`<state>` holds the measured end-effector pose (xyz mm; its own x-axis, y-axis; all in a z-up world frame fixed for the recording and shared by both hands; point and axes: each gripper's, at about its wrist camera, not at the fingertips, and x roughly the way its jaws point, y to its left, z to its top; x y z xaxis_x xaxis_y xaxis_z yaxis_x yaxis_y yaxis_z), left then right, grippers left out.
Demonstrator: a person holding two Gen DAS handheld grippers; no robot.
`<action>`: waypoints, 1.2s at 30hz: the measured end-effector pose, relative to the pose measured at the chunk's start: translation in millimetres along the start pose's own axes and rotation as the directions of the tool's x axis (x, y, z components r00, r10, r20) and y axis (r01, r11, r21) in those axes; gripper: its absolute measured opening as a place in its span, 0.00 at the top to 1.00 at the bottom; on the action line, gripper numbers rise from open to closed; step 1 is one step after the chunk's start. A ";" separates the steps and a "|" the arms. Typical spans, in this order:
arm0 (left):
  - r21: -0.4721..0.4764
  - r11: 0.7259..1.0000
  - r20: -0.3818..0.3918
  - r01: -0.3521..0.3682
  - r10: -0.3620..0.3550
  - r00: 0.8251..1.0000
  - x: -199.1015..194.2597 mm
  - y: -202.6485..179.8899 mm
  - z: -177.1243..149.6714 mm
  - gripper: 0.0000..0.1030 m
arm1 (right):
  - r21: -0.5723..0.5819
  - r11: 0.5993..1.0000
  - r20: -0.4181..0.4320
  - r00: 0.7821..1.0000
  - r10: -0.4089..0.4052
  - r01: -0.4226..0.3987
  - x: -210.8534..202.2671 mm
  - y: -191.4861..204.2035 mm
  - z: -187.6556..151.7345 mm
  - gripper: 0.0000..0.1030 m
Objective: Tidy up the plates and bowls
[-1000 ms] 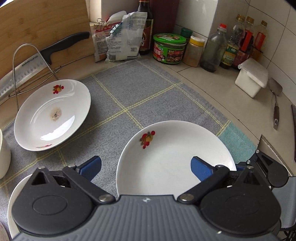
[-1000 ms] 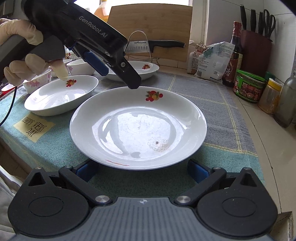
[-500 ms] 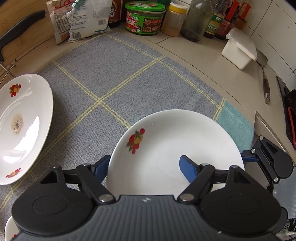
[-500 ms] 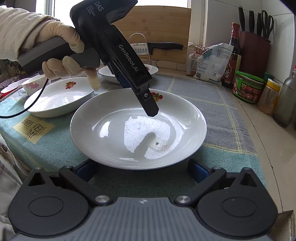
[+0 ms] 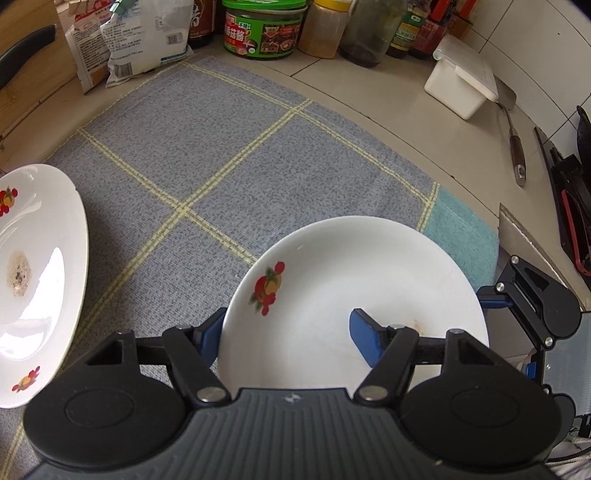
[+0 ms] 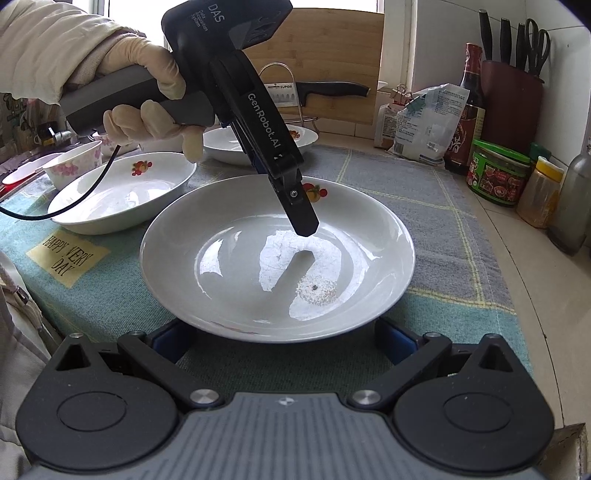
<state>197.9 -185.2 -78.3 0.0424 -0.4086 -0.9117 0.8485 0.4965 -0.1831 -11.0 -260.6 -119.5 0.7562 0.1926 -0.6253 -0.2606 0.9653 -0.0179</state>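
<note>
A white plate with a fruit print [image 6: 236,266] lies on the cloth in front of me; it also shows in the left wrist view [image 5: 354,288]. My left gripper [image 5: 286,334] is open and straddles the plate's left rim, one finger outside, one over the bowl of the plate. In the right wrist view its body [image 6: 258,122] hangs over the plate, held by a gloved hand. My right gripper [image 6: 282,341] is open, low at the plate's near edge, fingers partly hidden under the rim. A second plate [image 5: 33,280] and a third plate [image 6: 122,192] lie to the left.
A small flowered bowl [image 6: 74,162] stands far left. A knife rack with a knife [image 6: 317,90], a cutting board, a bag [image 5: 125,40], jars and bottles [image 5: 264,27] line the back. A white box [image 5: 460,79] and a spatula [image 5: 513,144] lie right.
My left gripper has moved right and down onto the near plate, its fingers now astride the rim. The right gripper has stayed put.
</note>
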 end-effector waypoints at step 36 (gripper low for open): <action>0.016 0.999 0.073 -0.041 0.040 0.996 -16.6 -11.9 15.3 0.33 | -0.055 0.998 -0.051 0.998 -0.022 0.019 -2.7 -14.6 31.3 0.00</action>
<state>195.2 -196.1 -55.4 0.1150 -0.4434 -0.8889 0.8542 0.5008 -0.1393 9.6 -269.7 -93.1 0.7301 0.1619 -0.6639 -0.2787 0.9576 -0.0730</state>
